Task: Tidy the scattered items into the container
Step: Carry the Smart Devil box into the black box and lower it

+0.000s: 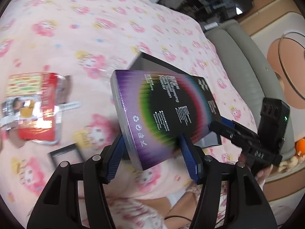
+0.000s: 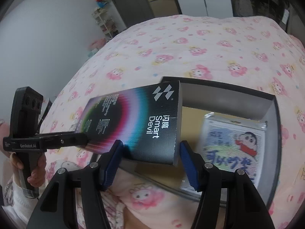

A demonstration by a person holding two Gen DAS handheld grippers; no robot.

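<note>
1. we hold a flat black box with a rainbow ring [image 1: 162, 114], marked "smart devil", up in the air over a bed with a pink cartoon-print cover [image 1: 85, 38]
2. our left gripper [image 1: 150, 158] has its jaws closed on one short end of the box, a blue pad pressed to each broad face
3. our right gripper [image 2: 150, 158] grips the other short end, by the logo, its jaws clamped on the two faces in the same way
4. in the right wrist view the box hangs tilted above the near left corner of an open grey container [image 2: 274, 118] that rests on the bed
5. inside the container lies a flat clear-wrapped pack with a cartoon boy drawing [image 2: 234, 145], against the right-hand wall
6. in the left wrist view a red and yellow snack packet [image 1: 32, 108] lies on the cover well to the left of the box, with a small dark-framed flat item [image 1: 66, 154] near it; that item is too blurred to name
7. a hand [image 2: 36, 169] wraps the left gripper's handle at the left edge of the right wrist view
</note>
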